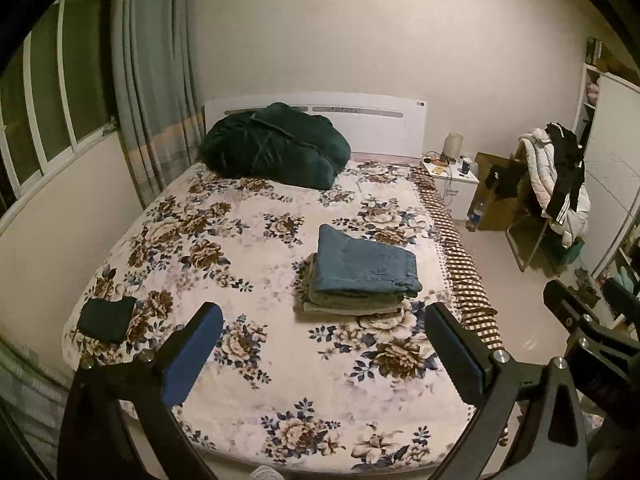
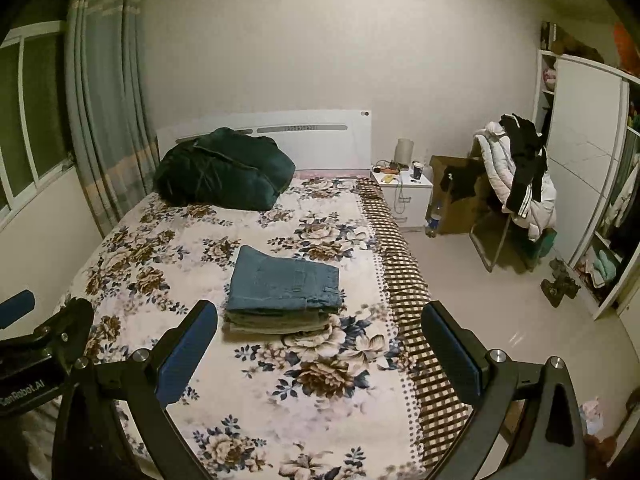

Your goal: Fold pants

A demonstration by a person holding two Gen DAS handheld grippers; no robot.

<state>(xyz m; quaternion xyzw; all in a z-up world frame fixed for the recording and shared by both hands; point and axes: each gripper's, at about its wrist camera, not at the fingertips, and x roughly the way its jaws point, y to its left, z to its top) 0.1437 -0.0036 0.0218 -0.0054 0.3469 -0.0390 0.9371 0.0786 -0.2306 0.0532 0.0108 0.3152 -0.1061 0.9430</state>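
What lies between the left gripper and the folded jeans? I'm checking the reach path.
Only bare floral bedspread separates the open left gripper from the jeans, as the left wrist view shows.

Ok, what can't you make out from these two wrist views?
- Garments under the folded blue denim pants: only edges show, both views; count unclear.
- Small dark folded cloth: left view only; type unclear.
- Items on the white nightstand: too small.
- Bed's near edge: hidden by open left gripper, right gripper.

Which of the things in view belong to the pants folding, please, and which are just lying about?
For the job: folded jeans on a stack of folded clothes; left gripper and right gripper, both open.

Lying about: green quilt, small dark folded cloth, nightstand, white jacket on chair.
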